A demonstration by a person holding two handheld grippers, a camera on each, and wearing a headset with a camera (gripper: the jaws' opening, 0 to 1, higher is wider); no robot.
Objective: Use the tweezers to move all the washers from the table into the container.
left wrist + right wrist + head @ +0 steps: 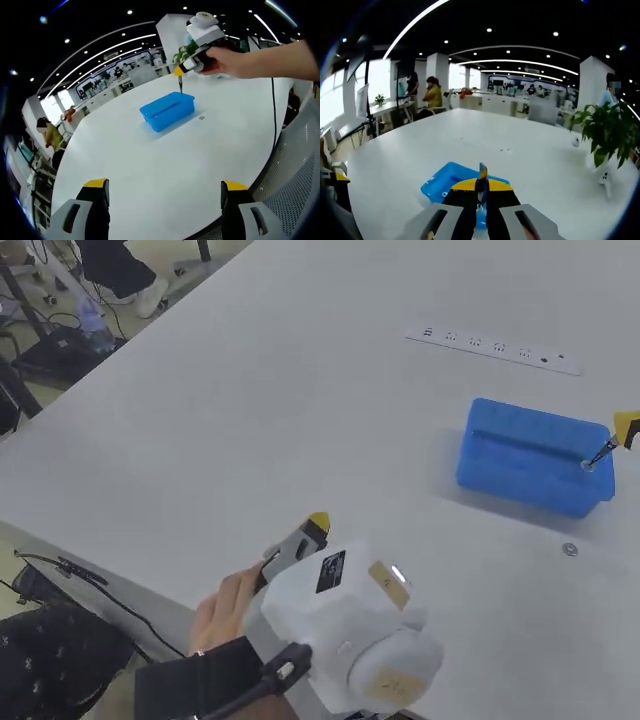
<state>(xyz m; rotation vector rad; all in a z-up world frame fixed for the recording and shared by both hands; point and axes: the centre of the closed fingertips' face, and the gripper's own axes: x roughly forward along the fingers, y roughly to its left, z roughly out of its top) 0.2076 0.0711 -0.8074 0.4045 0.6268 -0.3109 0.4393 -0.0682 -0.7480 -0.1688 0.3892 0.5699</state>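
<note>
The blue container (535, 455) stands on the white table (300, 400). My right gripper (625, 427) is shut on thin tweezers (602, 451) whose tips hang over the container's right end with a small washer (588, 466) at them. Another washer (570, 549) lies on the table in front of the container. In the right gripper view the right gripper (481, 186) has its jaws closed on the tweezers (482, 172) above the container (440, 187). My left gripper (165, 186) is open and empty, held near the table's front edge, far from the container (167, 111).
A white power strip (495, 348) lies behind the container. A potted plant (605, 130) stands at the table's far right. People sit at distant desks (432, 95). Cables and chair legs (60, 330) are on the floor beyond the table's left edge.
</note>
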